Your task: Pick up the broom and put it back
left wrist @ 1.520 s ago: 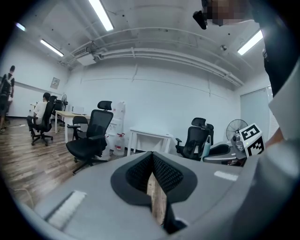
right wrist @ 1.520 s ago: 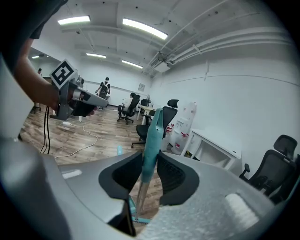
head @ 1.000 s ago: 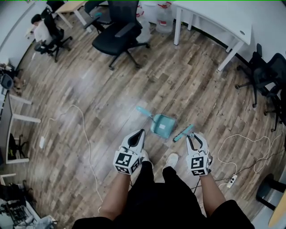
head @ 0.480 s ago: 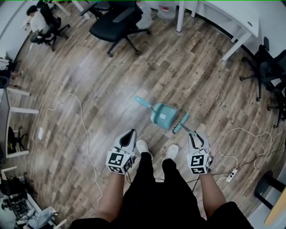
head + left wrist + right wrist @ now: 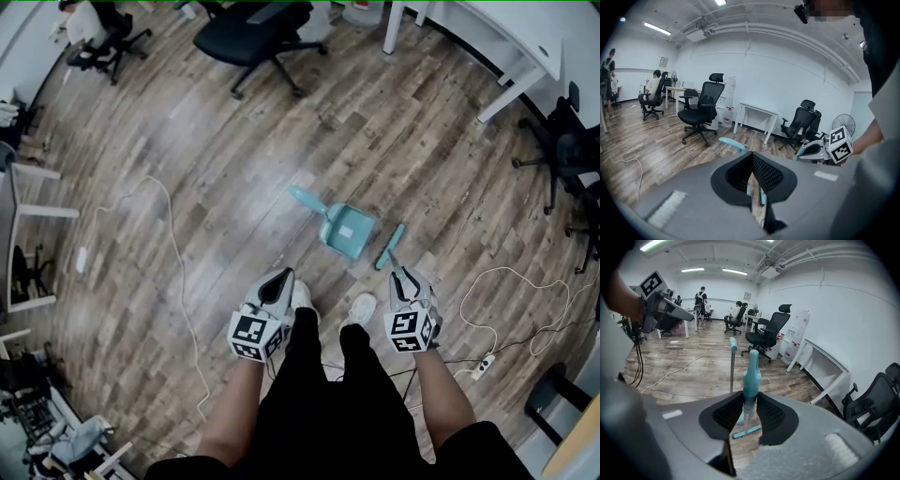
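- Currently at the grab step of the pick-up; I can't confirm any lift yet.
- Far left: left gripper [image 5: 281, 277], jaws together and empty, idle well left of the dustpan [image 5: 349, 232].
- Centre: dustpan on the floor [image 5: 187, 187] ahead of the feet, with its long handle upright.
- Just right of it: broom [image 5: 389, 247], head down at the floor, handle running up into the right gripper [image 5: 400, 279].
- Its jaws have just been closing. The gap is narrow, and the teal grip between them looks pinched on both sides.
- Next, I'd guess: firm the clamp, then lift straight so the head clears the dustpan. Where "back" is, I can't tell.
- Writing: none readable, only square markers on the cubes [image 5: 255, 337].
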`<action>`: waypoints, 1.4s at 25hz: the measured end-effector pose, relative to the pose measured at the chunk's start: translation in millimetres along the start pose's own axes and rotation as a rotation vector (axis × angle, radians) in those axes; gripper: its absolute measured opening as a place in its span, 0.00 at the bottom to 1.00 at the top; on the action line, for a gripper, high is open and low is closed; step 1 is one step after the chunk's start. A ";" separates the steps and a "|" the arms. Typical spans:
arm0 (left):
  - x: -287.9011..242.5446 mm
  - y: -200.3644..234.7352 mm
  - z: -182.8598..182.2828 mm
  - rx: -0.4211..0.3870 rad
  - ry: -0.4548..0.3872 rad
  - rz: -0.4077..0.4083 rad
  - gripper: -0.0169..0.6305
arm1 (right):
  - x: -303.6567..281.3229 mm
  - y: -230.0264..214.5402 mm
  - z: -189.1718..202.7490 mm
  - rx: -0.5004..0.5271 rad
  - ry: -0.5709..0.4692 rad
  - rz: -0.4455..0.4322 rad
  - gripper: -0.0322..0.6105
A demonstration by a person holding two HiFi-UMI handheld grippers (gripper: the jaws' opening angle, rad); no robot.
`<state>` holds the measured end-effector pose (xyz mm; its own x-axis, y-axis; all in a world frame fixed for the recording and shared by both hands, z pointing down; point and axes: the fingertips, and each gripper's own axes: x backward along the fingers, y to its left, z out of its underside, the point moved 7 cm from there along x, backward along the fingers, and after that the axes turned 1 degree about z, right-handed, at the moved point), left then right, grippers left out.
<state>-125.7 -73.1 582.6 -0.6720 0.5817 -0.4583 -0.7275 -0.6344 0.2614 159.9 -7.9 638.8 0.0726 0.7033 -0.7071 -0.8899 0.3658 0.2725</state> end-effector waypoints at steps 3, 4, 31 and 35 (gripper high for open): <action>2.8 0.2 5.5 0.012 0.004 0.002 0.05 | -15.4 7.5 -8.0 0.017 -0.015 -0.028 0.20; 4.3 2.0 8.1 0.017 0.007 -0.004 0.05 | -20.5 10.5 -11.9 0.021 -0.019 -0.038 0.20; 35.2 54.9 42.3 0.116 0.049 -0.170 0.05 | -135.1 46.7 -110.3 0.108 -0.044 -0.191 0.19; 37.3 55.6 44.0 0.111 0.061 -0.164 0.05 | -141.4 46.8 -113.7 0.102 -0.048 -0.193 0.19</action>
<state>-197.3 -64.3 617.4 -0.5360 0.6384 -0.5523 -0.8395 -0.4719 0.2693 56.8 -159.5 677.4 0.2612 0.6415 -0.7213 -0.8071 0.5550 0.2014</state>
